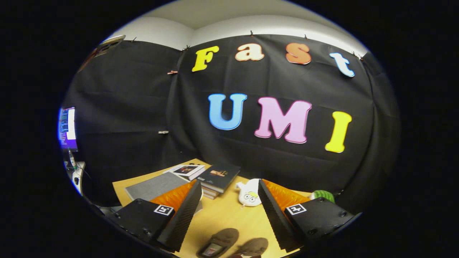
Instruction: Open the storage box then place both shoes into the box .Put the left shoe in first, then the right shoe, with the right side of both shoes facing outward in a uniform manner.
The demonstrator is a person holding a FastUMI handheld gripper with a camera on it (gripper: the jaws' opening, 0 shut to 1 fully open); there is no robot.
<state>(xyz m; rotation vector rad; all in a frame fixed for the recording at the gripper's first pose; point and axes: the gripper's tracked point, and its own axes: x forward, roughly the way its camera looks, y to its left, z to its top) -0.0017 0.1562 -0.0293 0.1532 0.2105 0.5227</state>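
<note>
Holding my gripper (226, 215) up high over the table (222, 215), I keep its two fingers spread wide apart, with nothing between them. Two shoes (233, 243) lie side by side on the table, low down between my fingers and close to me. I cannot see the storage box from here, so I cannot tell if it is open yet. That is the first thing that could go wrong, I think: if I grab a shoe before the box is open, I have nowhere to put it. I could also pick the wrong shoe first, because they lie so close together and I only see part of them. The left one has to go in first. If I turn a shoe while I carry it, the wrong side could face out. Beyond my fingers sit a stack of books (218, 179), a gray pad (154, 186), a small white toy (249, 193) and a green thing (322, 195) by the wall. A big swing could knock those over. My gripper points almost level, looking across the table at the wall, not down at the shoes.
</note>
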